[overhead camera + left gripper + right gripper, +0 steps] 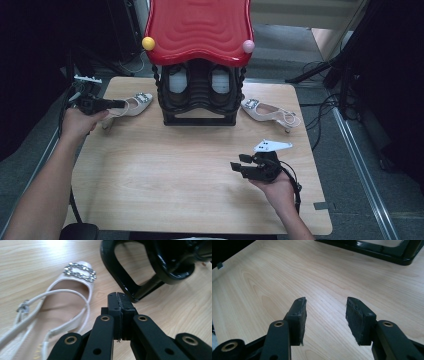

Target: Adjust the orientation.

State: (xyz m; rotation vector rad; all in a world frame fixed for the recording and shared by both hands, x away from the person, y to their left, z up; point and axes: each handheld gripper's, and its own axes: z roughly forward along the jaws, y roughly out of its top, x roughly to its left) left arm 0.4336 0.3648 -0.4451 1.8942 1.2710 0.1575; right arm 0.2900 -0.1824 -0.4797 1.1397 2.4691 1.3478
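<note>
We take this for a lab or recording studio: a lone wooden desk stands on grey flooring, ringed by dark drapes, loose cables, tripod legs and metal floor rails.

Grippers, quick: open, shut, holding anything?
Left gripper: shut, jaws pressed together, holding nothing, beside the left sandal.
Right gripper: open, empty, over bare table.

the surface is pale wood grain with a smooth, faintly shiny finish. on it, left of the rack, whose frame is glossy black plastic, the sandal looks like smooth pale leather with a sparkling stone buckle. the right gripper's fingers are matt black with rough, worn pads and brass-coloured rivets.
</note>
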